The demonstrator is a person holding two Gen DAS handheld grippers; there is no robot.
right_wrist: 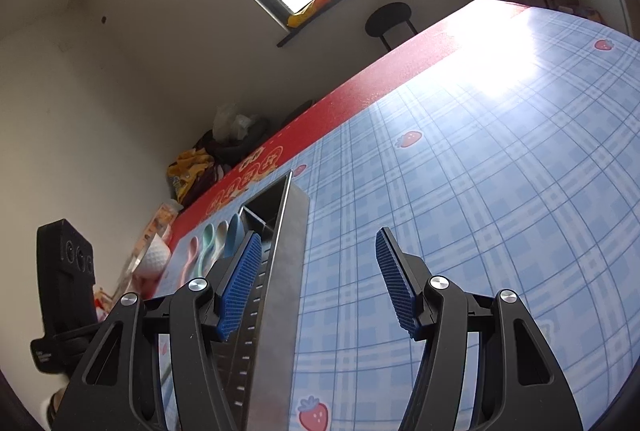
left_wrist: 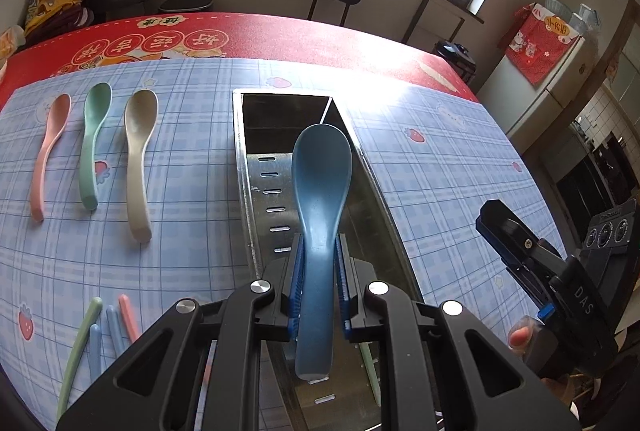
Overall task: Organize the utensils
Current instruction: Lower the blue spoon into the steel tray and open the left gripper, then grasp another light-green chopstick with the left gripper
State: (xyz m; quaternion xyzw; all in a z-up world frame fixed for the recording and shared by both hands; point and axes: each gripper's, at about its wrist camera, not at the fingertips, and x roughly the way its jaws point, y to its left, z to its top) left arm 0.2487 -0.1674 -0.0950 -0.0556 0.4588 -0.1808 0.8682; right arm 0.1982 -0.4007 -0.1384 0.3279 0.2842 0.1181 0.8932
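Left gripper [left_wrist: 319,295] clamped on blue spoon [left_wrist: 320,199] handle, bowl forward above metal bin [left_wrist: 256,191]. Lower over open compartment, release gently. Right gripper [right_wrist: 320,283] apart, straddling bin wall, holding nothing.

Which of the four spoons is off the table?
The blue spoon, clamped in the left gripper above the metal bin. The pink, green and beige ones lie on the tablecloth.

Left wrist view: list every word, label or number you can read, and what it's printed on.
"DAS": white letters on the black body of the right gripper.
Four large Chinese characters in round badges on the red tablecloth: upside down here, not read with confidence.
Yellow sign on the red cloth over the fridge: too small.
Small label on the camera block: blurred.
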